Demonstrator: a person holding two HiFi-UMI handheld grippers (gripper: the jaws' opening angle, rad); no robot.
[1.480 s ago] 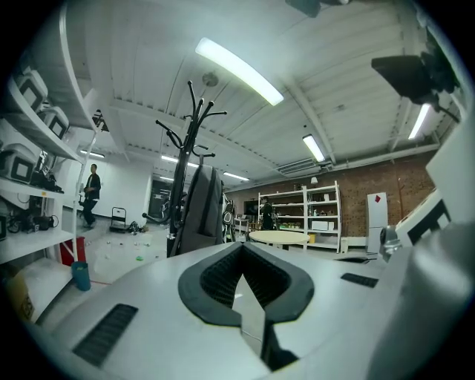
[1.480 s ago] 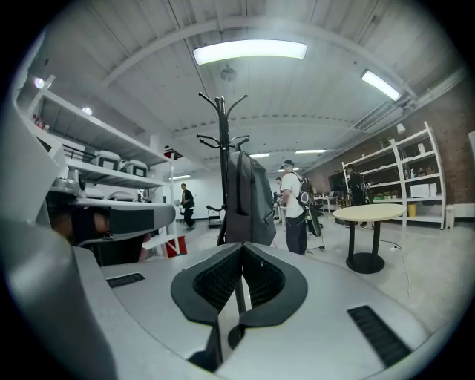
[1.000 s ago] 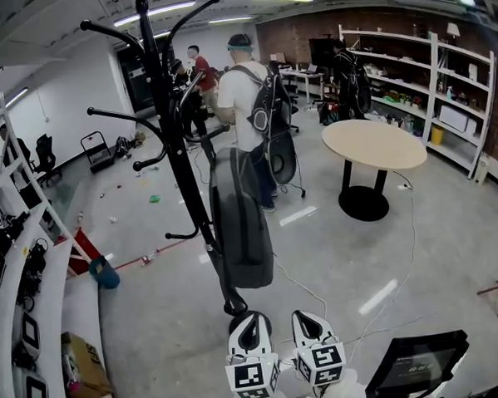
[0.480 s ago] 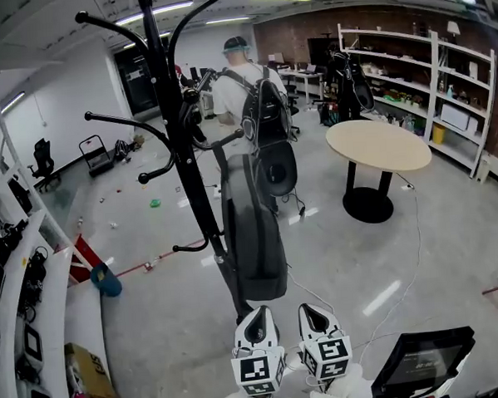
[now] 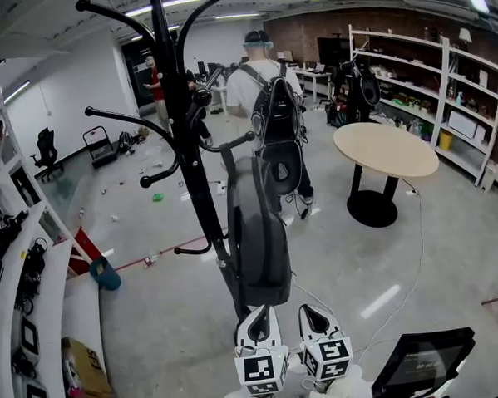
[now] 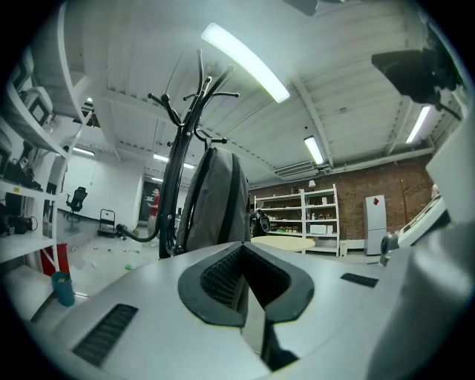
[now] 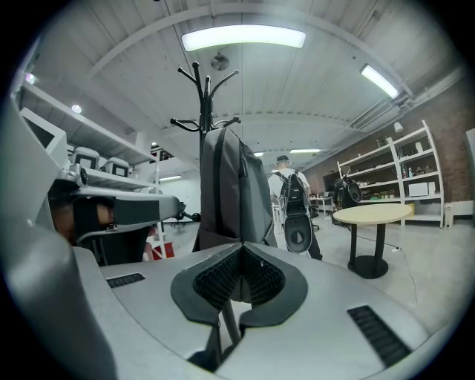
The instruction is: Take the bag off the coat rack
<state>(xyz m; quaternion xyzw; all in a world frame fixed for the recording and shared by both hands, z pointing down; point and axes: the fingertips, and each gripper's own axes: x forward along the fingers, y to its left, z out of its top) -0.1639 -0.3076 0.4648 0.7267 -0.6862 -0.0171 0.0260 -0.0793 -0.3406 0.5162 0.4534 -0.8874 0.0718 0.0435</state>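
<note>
A dark grey backpack (image 5: 259, 235) hangs from a hook of the black coat rack (image 5: 193, 155), down beside the pole and just above the floor. My left gripper (image 5: 257, 325) and right gripper (image 5: 319, 320) sit side by side at the bottom of the head view, a short way in front of the bag's lower end and not touching it. Both are shut with nothing between the jaws. In the left gripper view the bag (image 6: 215, 200) and rack (image 6: 177, 178) stand ahead of the shut gripper (image 6: 243, 249). The right gripper (image 7: 241, 249) faces the bag (image 7: 234, 193) straight on.
A person wearing a backpack (image 5: 268, 93) stands behind the rack. A round table (image 5: 388, 149) is to the right, with shelving (image 5: 451, 92) along the brick wall. A screen (image 5: 420, 364) sits at the lower right. White shelves (image 5: 20, 272) and a cardboard box (image 5: 79, 369) line the left. Cables cross the floor.
Both grippers have come a little nearer to the rack and bag, which now look larger. The person behind has walked to the right. The jaws stayed shut.
</note>
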